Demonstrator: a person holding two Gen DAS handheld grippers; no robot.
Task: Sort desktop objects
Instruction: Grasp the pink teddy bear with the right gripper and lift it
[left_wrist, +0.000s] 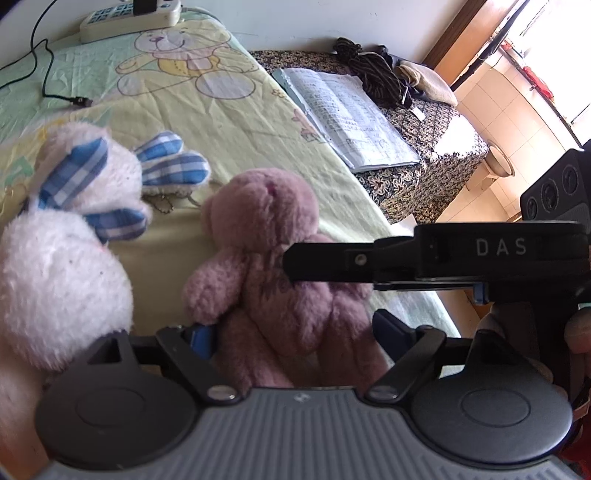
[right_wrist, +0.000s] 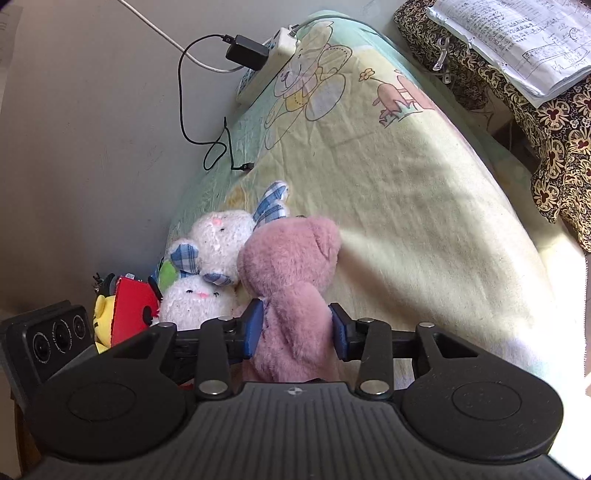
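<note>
The fuzzy mauve-pink plush bear (right_wrist: 291, 280) has a round head, stubby arms and matted pile. It sits on the pale yellow-green cartoon-print blanket (right_wrist: 424, 206) that covers the bench, its head leaning against the white plush rabbits with blue checked ears (right_wrist: 218, 243).

The right tool (right_wrist: 295, 328) comes in low from the near side, and its two blue-padded fingers (right_wrist: 253, 326) press into the bear's body from either side, narrowed onto the fur. In the left wrist view, the left tool (left_wrist: 295, 332) sits just behind the same bear (left_wrist: 273, 266), its jaws spread wide on either side of the legs. One blue pad (left_wrist: 201, 336) touches the bear's arm, the other stands clear. The right tool's black finger (left_wrist: 321, 260) crosses in from the right, against the bear's chest
</note>
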